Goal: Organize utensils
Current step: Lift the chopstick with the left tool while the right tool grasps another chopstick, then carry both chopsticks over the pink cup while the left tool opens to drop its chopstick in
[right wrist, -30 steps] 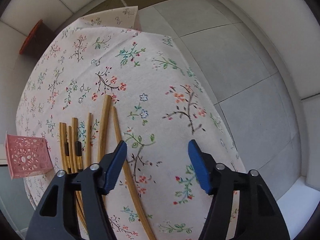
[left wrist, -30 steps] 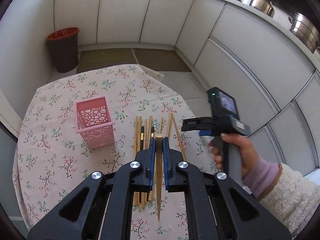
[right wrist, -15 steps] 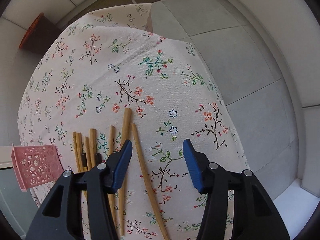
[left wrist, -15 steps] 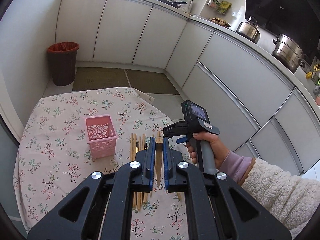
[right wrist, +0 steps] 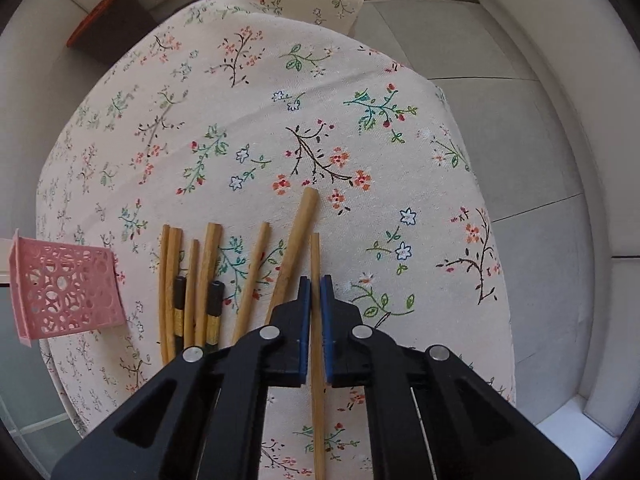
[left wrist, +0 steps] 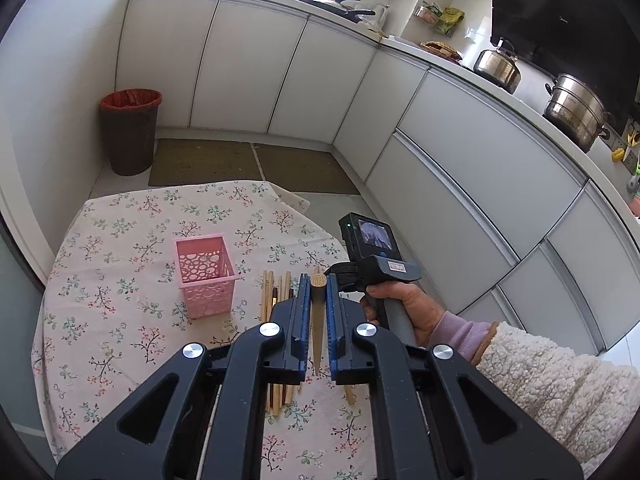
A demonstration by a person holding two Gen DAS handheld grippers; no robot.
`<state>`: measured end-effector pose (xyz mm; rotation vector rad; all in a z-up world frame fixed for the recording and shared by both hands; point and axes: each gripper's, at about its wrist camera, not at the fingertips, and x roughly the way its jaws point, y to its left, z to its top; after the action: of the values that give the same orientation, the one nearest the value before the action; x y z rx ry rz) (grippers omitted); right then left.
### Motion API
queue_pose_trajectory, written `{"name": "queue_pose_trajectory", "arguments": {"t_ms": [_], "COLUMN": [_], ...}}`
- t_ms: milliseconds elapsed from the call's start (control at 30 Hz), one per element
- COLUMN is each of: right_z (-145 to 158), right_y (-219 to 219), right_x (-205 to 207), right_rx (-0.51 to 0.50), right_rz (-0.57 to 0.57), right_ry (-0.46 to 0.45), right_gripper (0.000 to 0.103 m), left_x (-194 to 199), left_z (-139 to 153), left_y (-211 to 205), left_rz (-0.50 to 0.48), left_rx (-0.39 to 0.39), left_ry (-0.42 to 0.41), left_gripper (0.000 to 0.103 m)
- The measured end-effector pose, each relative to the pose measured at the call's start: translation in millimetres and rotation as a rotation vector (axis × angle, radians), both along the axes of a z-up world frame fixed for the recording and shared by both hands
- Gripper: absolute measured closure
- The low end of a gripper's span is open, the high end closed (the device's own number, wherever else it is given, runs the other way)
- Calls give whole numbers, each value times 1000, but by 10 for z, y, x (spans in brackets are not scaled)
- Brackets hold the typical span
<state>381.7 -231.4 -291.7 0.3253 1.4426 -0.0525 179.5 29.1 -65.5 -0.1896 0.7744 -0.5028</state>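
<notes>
**Both grippers clamped on chopsticks near the table's right edge**

The left gripper (left wrist: 318,300) held a thick wooden chopstick (left wrist: 318,316) above the floral tablecloth (left wrist: 120,280). The right gripper (right wrist: 315,300) was closed on a thin chopstick (right wrist: 316,400), the outermost of the loose chopsticks (right wrist: 208,264) lying in a row. The pink basket (left wrist: 206,276) stood left of that row, with bare cloth around it. Beyond the cloth's right edge the floor (right wrist: 520,140) lay open.
</notes>
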Motion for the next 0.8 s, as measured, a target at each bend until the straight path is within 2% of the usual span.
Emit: {"name": "queue_pose_trajectory", "arguments": {"t_ms": [67,167,300,500,633,800], "right_z": [90,450,909,1420,1648,2136], "right_y": [-41,-106,-199,-309,-321,-377], "right_x": [-163,-381,-866,-1452,-1572,-1658], "right_rx": [18,52,80,130,155,174], "right_rz": [-11,-20,-14,5,0,-26], "right_ry": [-51,-146,-287,-406,-458,-564], "right_gripper": [98,98,98,98,98,98], "left_x": [-29,-84,-160,-208,-192,-88], "left_z": [36,102,187,271,360,513], "left_y": [2,-1,-15,2,59,201], "left_rz": [9,20,37,75,115,191], "left_rx": [4,10,19,27,24,14], "left_ry": [-3,-13,-24,-21,-34,-64], "left_gripper": [96,96,96,96,96,96]}}
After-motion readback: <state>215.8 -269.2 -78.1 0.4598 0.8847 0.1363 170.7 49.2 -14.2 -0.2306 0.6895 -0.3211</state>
